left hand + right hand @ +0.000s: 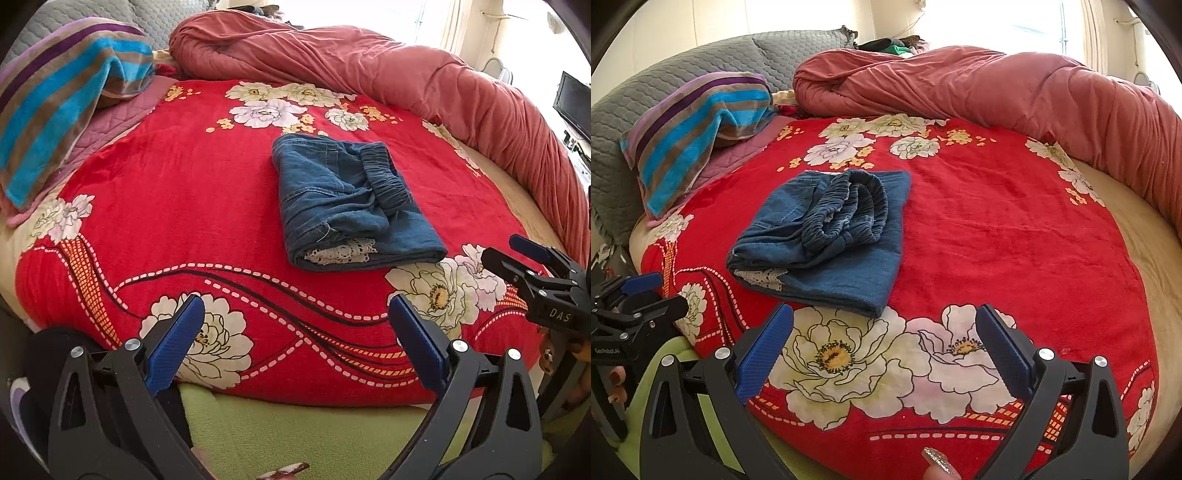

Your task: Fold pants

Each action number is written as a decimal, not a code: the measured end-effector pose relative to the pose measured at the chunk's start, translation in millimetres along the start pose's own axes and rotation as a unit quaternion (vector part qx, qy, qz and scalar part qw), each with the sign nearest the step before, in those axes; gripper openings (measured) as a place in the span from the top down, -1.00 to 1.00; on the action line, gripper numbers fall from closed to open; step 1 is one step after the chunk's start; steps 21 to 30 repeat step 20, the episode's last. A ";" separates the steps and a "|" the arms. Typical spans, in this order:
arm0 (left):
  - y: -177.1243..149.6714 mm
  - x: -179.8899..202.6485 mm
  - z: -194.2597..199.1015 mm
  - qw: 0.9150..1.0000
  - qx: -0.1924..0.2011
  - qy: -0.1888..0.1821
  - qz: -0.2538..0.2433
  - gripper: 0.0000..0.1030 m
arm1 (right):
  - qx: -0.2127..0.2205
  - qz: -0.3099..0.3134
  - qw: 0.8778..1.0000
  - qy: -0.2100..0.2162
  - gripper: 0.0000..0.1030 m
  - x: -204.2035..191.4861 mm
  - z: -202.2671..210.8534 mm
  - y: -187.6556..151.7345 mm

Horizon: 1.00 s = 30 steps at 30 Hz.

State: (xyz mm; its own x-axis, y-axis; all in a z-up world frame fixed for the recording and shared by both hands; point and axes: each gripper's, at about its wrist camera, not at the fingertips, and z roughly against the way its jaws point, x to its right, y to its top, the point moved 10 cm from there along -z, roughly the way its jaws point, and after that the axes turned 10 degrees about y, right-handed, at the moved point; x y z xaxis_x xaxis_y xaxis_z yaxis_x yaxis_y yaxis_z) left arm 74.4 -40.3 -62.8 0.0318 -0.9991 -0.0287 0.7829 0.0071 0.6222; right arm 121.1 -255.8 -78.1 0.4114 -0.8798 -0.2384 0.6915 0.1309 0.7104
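Nearest the lens, both views: the blue pads of each set of tongs, spread wide w/ nothing between them but air. Left tongs [295, 325] hover above the near edge of the red floral blanket [184, 206]; right tongs [884, 332] hover over the big white flower print on the same blanket. Neither touches cloth. The right unit also shows at the right edge of the left view, jaws apart, empty.

Task item: the pants [827, 236], blue denim, lie on the blanket mid-bed, beyond both tongs and apart from them. They're already a compact rectangular bundle; elastic waistband [849, 206] bunched on top, a strip of white lace [340, 253] peeking from the near fold edge.

Step in hand, by my reading: folding looks done or nearly so; tongs appear clear of the bundle. Waistband sits lumpy and one layer rides up, so a final tidy may be wanted. If so, next move calls for a reach fwd to the near fold edge, pinching all layers together, not just the top one, else the bundle opens.

Other items: striped towel [698, 136] on a pillow at left, pink duvet [997, 88] rolled along the far side. Neither is in the way.
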 end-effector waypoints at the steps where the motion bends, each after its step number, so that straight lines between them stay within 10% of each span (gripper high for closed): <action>1: 0.0 0.2 0.0 1.000 0.000 -0.001 0.000 -0.82 | 0.001 0.000 1.000 -0.002 -0.91 1.1 0.1 0.4; 7: -2.0 -18.0 -11.5 0.998 -0.020 0.063 0.005 -0.81 | 0.006 -0.011 1.000 -0.018 -0.91 15.3 0.1 4.3; 12: 7.3 -31.6 -24.2 0.999 -0.030 0.029 0.033 -0.81 | 0.010 -0.045 0.997 -0.054 -0.91 55.9 -3.0 7.0; 20: 51.4 -156.9 -95.3 0.980 -0.071 0.138 0.121 -0.82 | 0.019 -0.136 0.973 -0.187 -0.91 211.0 5.5 14.0; 30: 51.4 -156.9 -95.3 0.980 -0.071 0.138 0.121 -0.82 | 0.019 -0.136 0.973 -0.187 -0.91 211.0 5.5 14.0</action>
